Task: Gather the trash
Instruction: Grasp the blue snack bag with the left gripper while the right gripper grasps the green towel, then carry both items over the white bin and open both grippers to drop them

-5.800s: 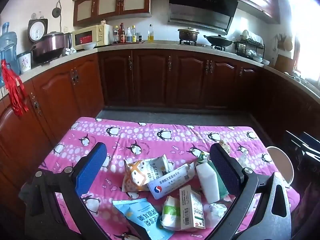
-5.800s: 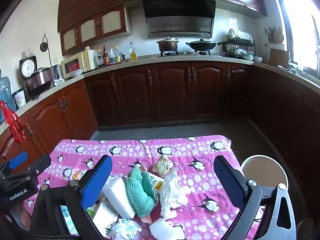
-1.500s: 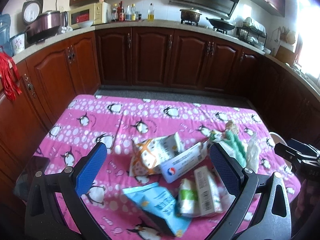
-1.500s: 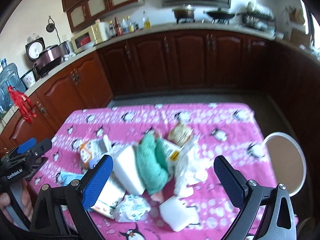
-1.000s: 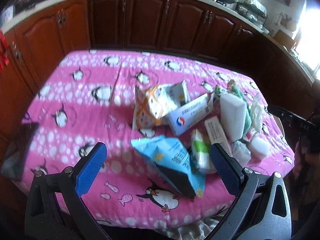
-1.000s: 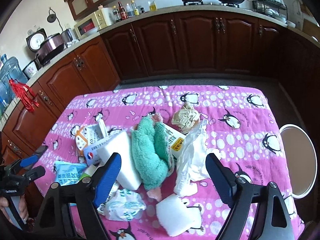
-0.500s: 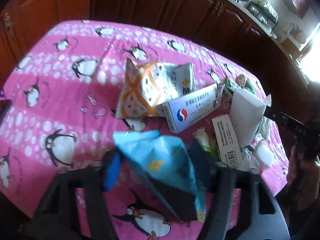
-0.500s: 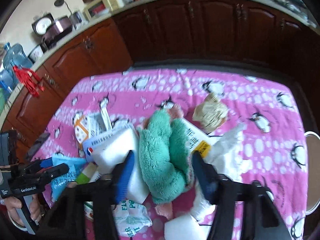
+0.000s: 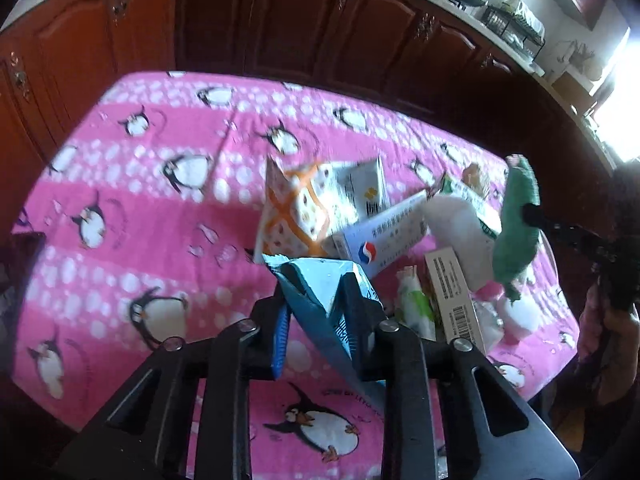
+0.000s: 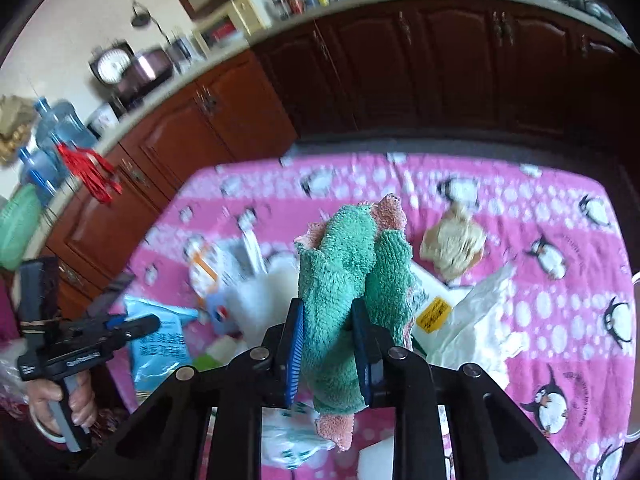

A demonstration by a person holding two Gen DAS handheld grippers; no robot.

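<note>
My left gripper (image 9: 320,300) is shut on a light blue snack bag (image 9: 320,284), pinched between its blue pads above the pink penguin tablecloth (image 9: 140,168). My right gripper (image 10: 328,320) is shut on a green and pink fluffy cloth (image 10: 348,264), which also shows in the left wrist view (image 9: 516,232). Between them lies a trash pile: an orange and white packet (image 9: 292,212), a white and blue box (image 9: 380,236), a barcode box (image 9: 452,292), a crumpled brown paper (image 10: 456,244) and a white plastic bag (image 10: 476,320).
Dark wood kitchen cabinets (image 10: 400,76) run behind and to the left of the table. A white foam block (image 10: 260,300) lies in the pile. A round white stool rim (image 10: 636,280) stands off the table's right edge. Blue water bottles (image 10: 52,132) stand on the left counter.
Both grippers have closed. The left came down and pinched the blue snack bag. The right closed on the green cloth and lifted it off the pile.
</note>
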